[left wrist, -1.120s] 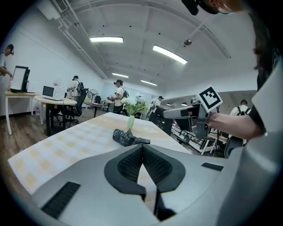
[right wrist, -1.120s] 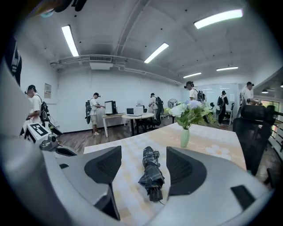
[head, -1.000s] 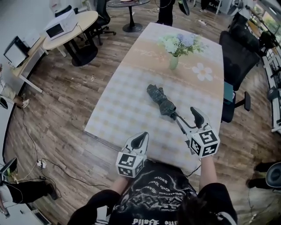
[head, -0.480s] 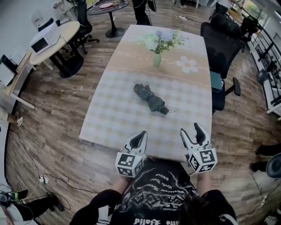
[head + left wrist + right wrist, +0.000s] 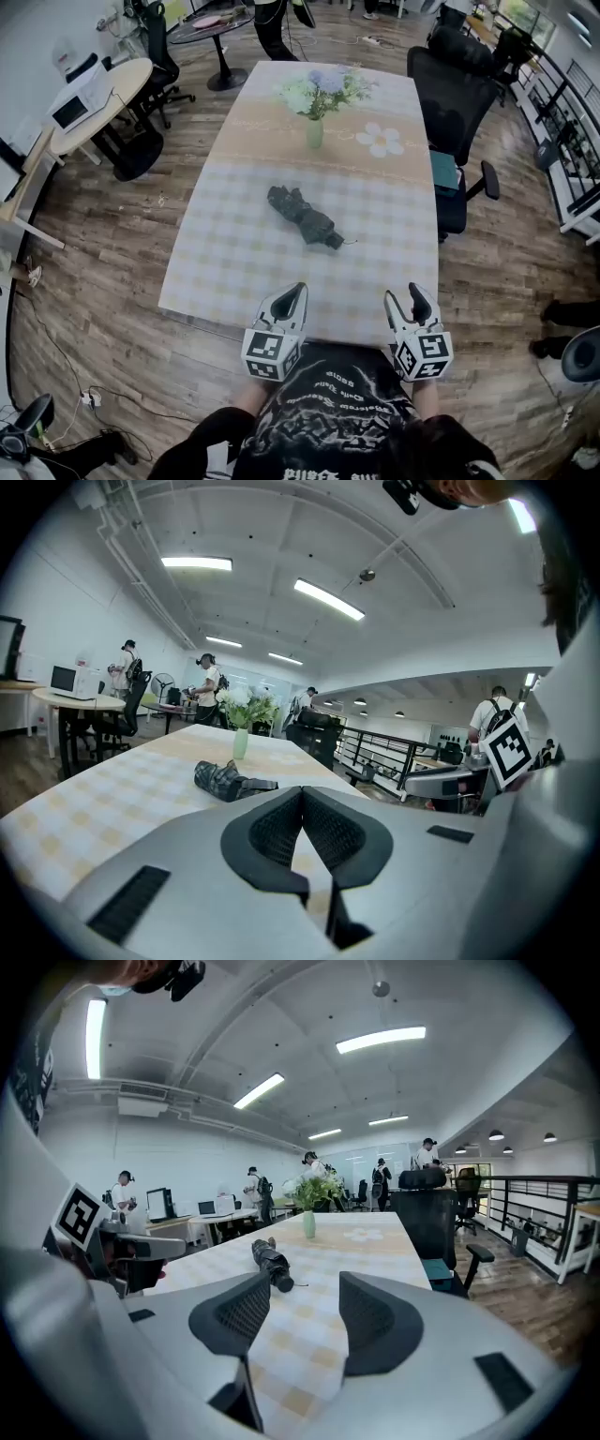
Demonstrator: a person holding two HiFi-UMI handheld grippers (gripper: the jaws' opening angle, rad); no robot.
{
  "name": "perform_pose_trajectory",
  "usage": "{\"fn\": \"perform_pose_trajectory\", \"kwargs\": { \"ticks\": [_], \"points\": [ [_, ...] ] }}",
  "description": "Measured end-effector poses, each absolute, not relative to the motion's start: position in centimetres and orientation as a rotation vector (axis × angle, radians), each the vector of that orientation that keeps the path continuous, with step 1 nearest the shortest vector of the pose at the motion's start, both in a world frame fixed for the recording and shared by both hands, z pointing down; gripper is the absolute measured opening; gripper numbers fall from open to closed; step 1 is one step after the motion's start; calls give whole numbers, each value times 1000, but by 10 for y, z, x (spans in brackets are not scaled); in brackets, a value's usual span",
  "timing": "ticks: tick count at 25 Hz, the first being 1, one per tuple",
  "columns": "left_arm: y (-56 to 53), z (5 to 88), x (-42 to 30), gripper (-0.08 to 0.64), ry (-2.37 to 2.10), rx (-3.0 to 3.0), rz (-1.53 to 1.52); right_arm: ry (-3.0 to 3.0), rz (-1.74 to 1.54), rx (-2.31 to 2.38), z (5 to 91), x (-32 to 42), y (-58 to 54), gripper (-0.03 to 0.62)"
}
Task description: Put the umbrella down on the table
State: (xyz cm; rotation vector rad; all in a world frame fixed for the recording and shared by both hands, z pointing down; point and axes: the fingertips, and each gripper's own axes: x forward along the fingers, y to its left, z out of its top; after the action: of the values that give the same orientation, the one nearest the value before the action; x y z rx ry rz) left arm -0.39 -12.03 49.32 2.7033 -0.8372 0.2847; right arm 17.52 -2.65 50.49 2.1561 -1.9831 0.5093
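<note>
The folded dark plaid umbrella lies on the checked tablecloth of the long table, near its middle, with nothing touching it. It also shows ahead in the left gripper view as the umbrella and in the right gripper view as the umbrella. My left gripper hovers at the table's near edge, shut and empty, its pads meeting at the tip. My right gripper is beside it, well short of the umbrella. Its jaws are closing, still apart, with nothing between them.
A green vase of flowers stands beyond the umbrella on the far half of the table. Black office chairs line the table's right side. A round table is at the left, and people stand at the far end of the room.
My right gripper has drawn back from the umbrella's handle end to the table's near edge, jaws narrowing. The umbrella stays lying on the table. The left gripper has barely shifted.
</note>
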Motion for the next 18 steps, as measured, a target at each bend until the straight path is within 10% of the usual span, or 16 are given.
{"fn": "perform_pose_trajectory", "kwargs": {
  "ticks": [18],
  "points": [
    [-121, 502, -17, 20, -883, 2702, 316, -1987, 466, 2104, 503, 159, -42, 6]
  ]
}}
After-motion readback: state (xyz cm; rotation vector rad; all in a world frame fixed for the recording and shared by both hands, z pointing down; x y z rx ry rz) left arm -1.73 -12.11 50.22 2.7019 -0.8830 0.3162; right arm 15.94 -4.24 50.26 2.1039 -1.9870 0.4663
